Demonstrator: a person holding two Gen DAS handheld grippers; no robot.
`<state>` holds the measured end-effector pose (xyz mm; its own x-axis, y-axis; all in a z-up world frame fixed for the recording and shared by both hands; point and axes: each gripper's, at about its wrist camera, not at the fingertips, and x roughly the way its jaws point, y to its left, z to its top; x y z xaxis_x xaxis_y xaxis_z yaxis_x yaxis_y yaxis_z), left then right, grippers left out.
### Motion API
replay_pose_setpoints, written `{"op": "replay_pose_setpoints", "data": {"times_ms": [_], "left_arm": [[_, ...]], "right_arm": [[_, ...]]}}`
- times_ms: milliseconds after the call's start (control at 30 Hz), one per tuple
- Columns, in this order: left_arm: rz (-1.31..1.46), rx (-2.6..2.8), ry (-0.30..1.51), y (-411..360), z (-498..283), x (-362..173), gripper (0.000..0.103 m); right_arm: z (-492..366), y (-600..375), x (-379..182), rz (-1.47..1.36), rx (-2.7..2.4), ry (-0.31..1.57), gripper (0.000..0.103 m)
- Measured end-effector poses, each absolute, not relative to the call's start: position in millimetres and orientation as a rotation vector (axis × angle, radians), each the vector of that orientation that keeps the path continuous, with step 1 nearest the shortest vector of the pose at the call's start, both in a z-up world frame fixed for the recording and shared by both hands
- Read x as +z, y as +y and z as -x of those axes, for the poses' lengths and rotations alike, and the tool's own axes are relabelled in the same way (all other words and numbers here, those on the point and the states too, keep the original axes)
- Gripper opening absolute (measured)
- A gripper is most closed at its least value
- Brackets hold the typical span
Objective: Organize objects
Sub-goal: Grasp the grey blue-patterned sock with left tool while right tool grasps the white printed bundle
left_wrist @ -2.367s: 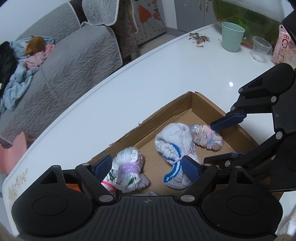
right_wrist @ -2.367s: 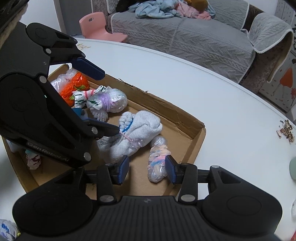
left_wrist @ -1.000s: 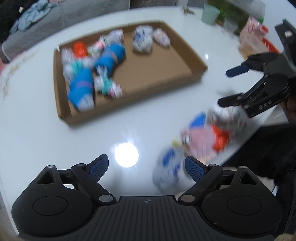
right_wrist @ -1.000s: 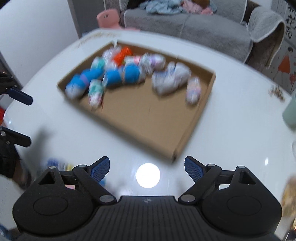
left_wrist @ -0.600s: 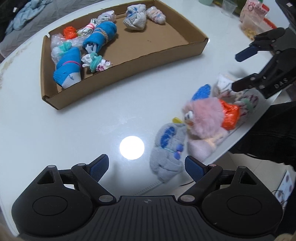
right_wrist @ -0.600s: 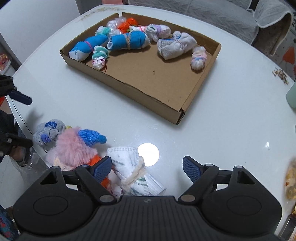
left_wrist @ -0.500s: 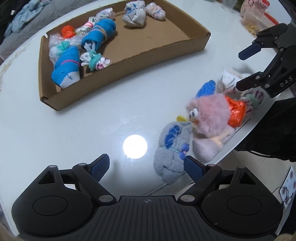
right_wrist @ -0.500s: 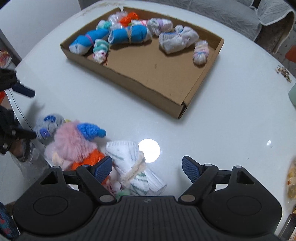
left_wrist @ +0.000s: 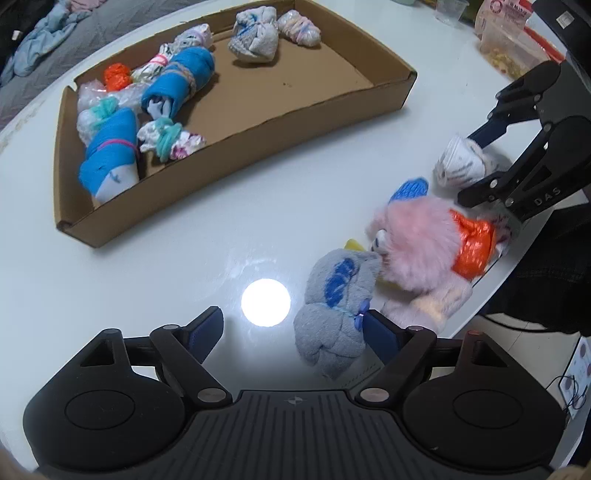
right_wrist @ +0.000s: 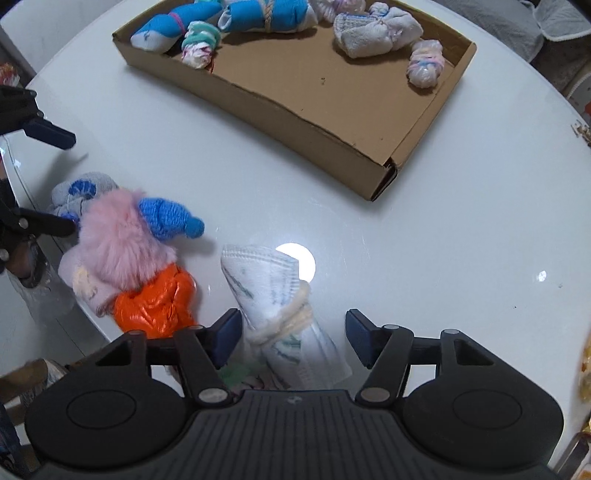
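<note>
A cardboard tray (left_wrist: 236, 147) (right_wrist: 325, 122) on the white table holds several rolled sock bundles. Near the table's edge lie a grey-and-blue sock bundle (left_wrist: 338, 295) (right_wrist: 79, 194), a fluffy pink bundle (left_wrist: 417, 240) (right_wrist: 118, 240), a blue knit roll (right_wrist: 170, 218), an orange shiny bundle (left_wrist: 472, 247) (right_wrist: 155, 306) and a white patterned sock roll (right_wrist: 280, 306) (left_wrist: 461, 166). My left gripper (left_wrist: 291, 330) is open, its right finger beside the grey bundle. My right gripper (right_wrist: 293, 334) is open around the white roll.
A bright lamp reflection (left_wrist: 265, 302) shines on the table. A snack bag (left_wrist: 509, 40) and a clear cup (left_wrist: 448, 11) stand at the far right. A sofa with clothes (left_wrist: 33, 62) lies beyond the table.
Both grippers have pulled back from the tray to the pile at the table's edge and lowered. The left now sits by the grey bundle, the right straddles the white roll.
</note>
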<state>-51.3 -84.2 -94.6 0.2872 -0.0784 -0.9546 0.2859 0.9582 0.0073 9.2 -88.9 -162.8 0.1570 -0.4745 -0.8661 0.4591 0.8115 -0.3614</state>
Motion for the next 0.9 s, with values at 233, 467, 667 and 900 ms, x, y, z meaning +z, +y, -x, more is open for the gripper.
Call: {"op": "replay_pose_setpoints", "data": {"times_ms": [233, 467, 667, 900], "left_arm": [[-0.173, -0.285, 1.275, -91, 45, -101, 0.076], [-0.200, -0.298, 1.283, -93, 42, -105, 0.058], [-0.190, -0.251, 1.270, -84, 39, -103, 0.044], [-0.118, -0.206, 1.264, -69, 36, -92, 0.044]], "right_arm": [[-9, -88, -162, -0.029, -0.686, 1.231, 0.052], [-7, -86, -160, -0.059, -0.715, 1.216, 0.036], [-3, -84, -158, -0.086, -0.740, 1.199, 0.032], [6, -75, -151, -0.129, -0.796, 1.145, 0.032]]}}
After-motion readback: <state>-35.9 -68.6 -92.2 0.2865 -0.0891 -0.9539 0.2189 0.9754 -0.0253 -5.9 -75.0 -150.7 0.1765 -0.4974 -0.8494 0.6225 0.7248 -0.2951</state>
